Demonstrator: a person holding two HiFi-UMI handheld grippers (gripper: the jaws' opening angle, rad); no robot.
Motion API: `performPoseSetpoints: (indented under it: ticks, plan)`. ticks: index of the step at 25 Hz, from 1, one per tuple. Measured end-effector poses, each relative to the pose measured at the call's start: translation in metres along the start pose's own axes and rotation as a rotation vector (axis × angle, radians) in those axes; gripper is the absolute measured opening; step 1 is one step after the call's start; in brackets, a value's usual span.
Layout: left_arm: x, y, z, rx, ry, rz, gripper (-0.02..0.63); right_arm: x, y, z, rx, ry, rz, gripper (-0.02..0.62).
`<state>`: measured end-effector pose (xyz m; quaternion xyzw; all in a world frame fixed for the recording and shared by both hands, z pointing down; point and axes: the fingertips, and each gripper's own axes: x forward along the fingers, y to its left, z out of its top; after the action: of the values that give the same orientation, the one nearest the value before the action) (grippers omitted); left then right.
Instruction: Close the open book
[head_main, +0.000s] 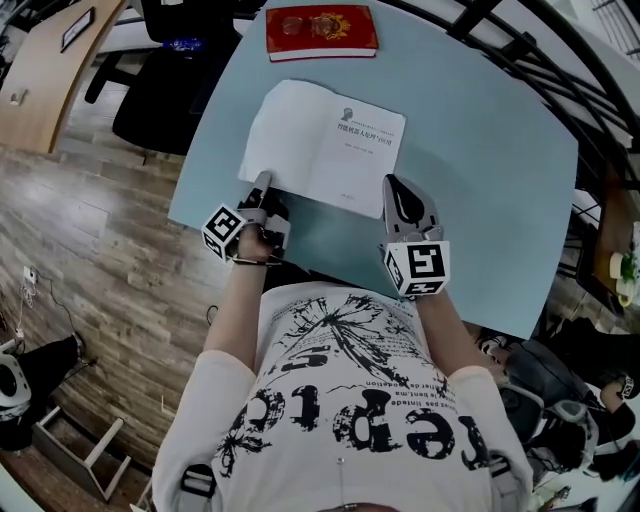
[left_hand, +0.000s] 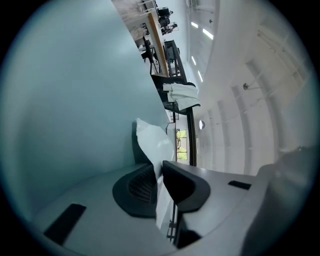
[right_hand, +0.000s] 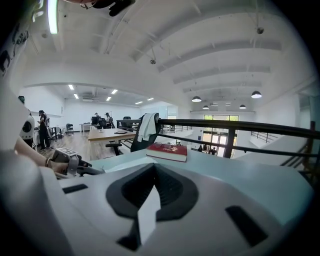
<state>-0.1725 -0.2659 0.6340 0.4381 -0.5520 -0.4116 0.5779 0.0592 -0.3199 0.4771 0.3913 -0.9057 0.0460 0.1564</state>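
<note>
**Open book gripped at both near corners, lying flat on the table**

The left gripper has its jaws almost together, and they press on white paper at the near left corner of the open book. In the left gripper view this gripper is rolled on its side, and the paper comes out between the two dark pads and curls a little beyond them. It is perhaps only one leaf and not the whole left half, but the view is too close to be sure.

The right gripper is at the near right corner of the same book. In the right gripper view its jaws are closed on a narrow white strip of paper, with no free gap around it.

Between the two grippers the book lies open and flat, with its white pages up and some small print on the right page. It rests near the front edge of the pale blue table.

Beyond the book, at the far edge of the table, lies a closed red book, well apart from the open one. A black chair stands at the far left of the table, on a wooden floor. A dark railing runs behind the table.
</note>
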Motion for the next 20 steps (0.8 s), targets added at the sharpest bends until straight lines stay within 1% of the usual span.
performPoseSetpoints:
  ticks: [2,6,8,14,16,20]
  plan:
    - [0.000,-0.006,0.000,0.055,0.019,-0.001,0.044,0.001,0.000,0.000,0.009,0.004,-0.013,0.011]
    - [-0.001,-0.022,-0.002,0.253,0.084,0.019,0.035,0.001,0.003,0.001,0.030,0.006,-0.041,0.011]
    - [-0.003,-0.033,-0.007,0.354,0.123,0.015,0.031,0.001,0.006,0.002,0.043,0.006,-0.050,0.011]
    - [-0.007,-0.067,-0.033,0.649,0.240,-0.074,0.028,-0.006,0.015,0.003,0.069,-0.001,-0.087,0.011]
    - [-0.008,-0.078,-0.046,0.736,0.275,-0.106,0.028,-0.009,0.015,0.002,0.073,0.001,-0.102,0.011]
    - [-0.011,-0.088,-0.065,0.899,0.332,-0.130,0.028,-0.020,0.014,-0.001,0.093,0.010,-0.132,0.011]
